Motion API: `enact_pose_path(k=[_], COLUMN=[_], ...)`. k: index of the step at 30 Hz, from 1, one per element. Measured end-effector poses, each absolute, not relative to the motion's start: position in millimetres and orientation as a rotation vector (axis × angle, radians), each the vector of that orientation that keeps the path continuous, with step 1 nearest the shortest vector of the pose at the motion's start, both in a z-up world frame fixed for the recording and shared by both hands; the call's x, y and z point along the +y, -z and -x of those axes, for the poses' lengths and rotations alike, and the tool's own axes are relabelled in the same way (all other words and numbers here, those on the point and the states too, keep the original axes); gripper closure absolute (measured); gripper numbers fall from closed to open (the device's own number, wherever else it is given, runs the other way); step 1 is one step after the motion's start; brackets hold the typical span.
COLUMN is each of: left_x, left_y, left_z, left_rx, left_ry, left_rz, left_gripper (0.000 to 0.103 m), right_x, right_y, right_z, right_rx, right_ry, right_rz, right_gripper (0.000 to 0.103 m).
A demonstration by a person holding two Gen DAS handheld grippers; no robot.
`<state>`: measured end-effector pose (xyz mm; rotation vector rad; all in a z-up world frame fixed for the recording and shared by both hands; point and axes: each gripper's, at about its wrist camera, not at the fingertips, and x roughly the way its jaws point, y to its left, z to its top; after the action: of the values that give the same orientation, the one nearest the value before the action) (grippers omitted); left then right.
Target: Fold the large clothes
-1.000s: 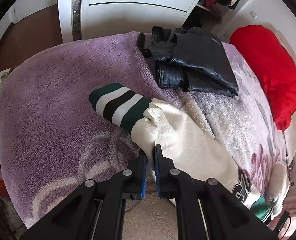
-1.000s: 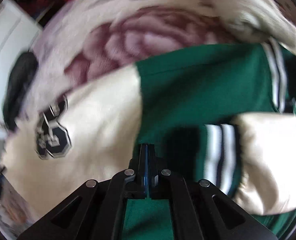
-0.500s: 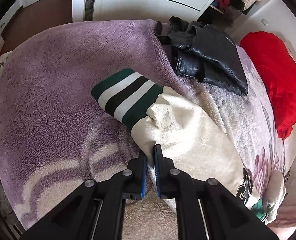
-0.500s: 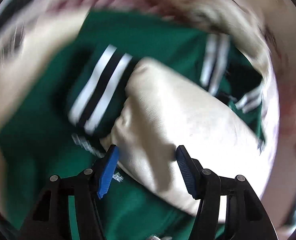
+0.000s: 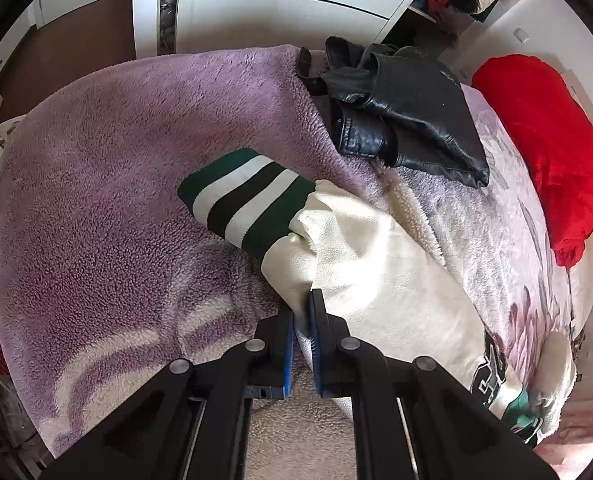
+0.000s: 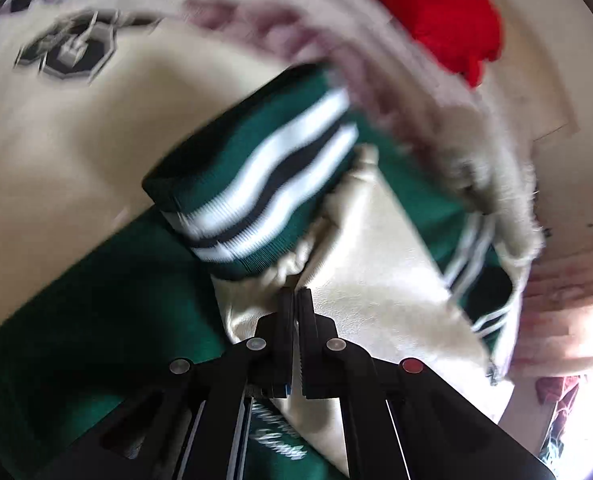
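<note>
Left gripper point(image 5: 301, 312): I am pinching the cream sleeve point(image 5: 360, 272) just behind its striped cuff point(image 5: 244, 200), jaws narrowed on the fabric, to steer it.
Right gripper point(image 6: 295, 300): I am clamping the other cream sleeve point(image 6: 360, 280) near its striped cuff point(image 6: 264, 196), ready to lay it across the green body point(image 6: 96, 304).
Jacket: lying towards the near edge of the purple blanket point(image 5: 96, 160).
Black leather jacket point(image 5: 408, 112): lying apart, at the far edge.

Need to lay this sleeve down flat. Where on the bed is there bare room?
Free: the purple blanket left of the striped cuff, out to the bed's edge. Crowded: the black leather jacket sits beyond the cuff, the red garment far right, and the varsity jacket fills the near right.
</note>
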<state>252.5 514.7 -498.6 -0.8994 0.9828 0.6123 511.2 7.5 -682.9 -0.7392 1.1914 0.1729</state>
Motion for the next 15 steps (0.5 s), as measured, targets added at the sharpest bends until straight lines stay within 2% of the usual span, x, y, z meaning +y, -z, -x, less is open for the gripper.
enact_pose_path(k=[3,4,5,6,7,8,11,15], left_x=[514,513,513,512,511,509,502,488], left_y=[492,491,488,485,479,475,455,425], left_z=[-253,-253,-252,-250,-248,-248,-247,-256], left_rx=[0.969,0.965,0.958,0.949,0.934,0.924,0.882,0.836], left_ry=[-0.602,-0.6,-0.6,-0.598,-0.597,-0.596,-0.598,-0.599], left_rz=[0.891,0.889,0.891,0.895,0.896,0.893,0.862,0.784], left_gripper=[0.097,0.098,0.098,0.098,0.097,0.097,0.098,0.098], right_x=[-7,-15,-26,-45,-55,-70,-118,-123], right_y=[674,667,657,641,634,622,599,618], right_z=[-520,-525,-528,-530,-535,-534,-533,-536], right_rx=[1.257,1.276,1.296,1.313,1.317,1.315,1.304,1.297], right_ry=[-0.179,-0.19,-0.214,-0.221,-0.221,-0.232,-0.209,-0.192], right_rz=[0.615,0.54,0.438,0.316,0.256,0.148,-0.183,-0.423], right_gripper=[0.096,0.09,0.073,0.062,0.043,0.039,0.038,0.038])
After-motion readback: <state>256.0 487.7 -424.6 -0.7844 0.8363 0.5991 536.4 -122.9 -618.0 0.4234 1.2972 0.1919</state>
